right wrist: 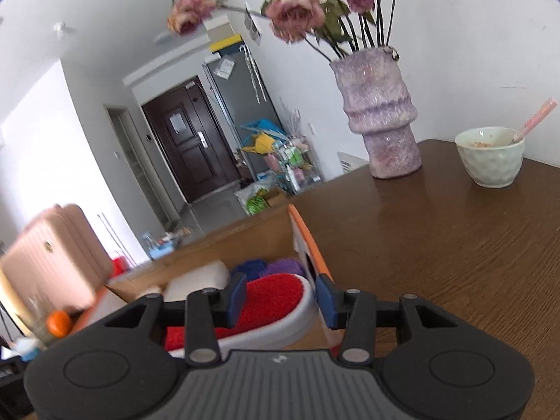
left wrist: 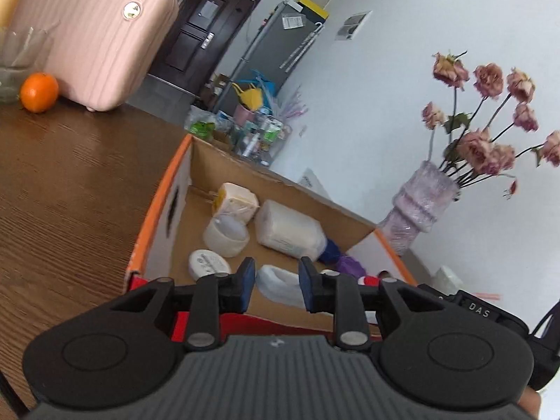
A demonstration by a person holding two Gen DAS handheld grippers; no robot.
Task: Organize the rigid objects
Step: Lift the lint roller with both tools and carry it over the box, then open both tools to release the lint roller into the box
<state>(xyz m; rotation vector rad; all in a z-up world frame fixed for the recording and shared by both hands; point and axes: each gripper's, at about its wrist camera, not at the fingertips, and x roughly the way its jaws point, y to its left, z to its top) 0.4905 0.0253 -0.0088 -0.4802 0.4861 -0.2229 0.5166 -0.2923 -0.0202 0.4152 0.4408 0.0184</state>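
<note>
We see the cardboard box (left wrist: pixel 159 206) running long from near to far; both the left gripper (left wrist: pixel 276 285) and right gripper (right wrist: pixel 280 301) stand released, grasping nothing.

box (left wrist: pixel 159 206) on table (left wrist: pixel 70 182) | in box: jar (left wrist: pixel 227 232), bottle (left wrist: pixel 288 229) just beside it, packet (left wrist: pixel 236 199) behind both, brush (right wrist: pixel 269 301) at the near end | left of box: orange (left wrist: pixel 38 91) before suitcase (left wrist: pixel 101 35) | right of box: vase (right wrist: pixel 381 119), bowl (right wrist: pixel 490 155) further right
</note>
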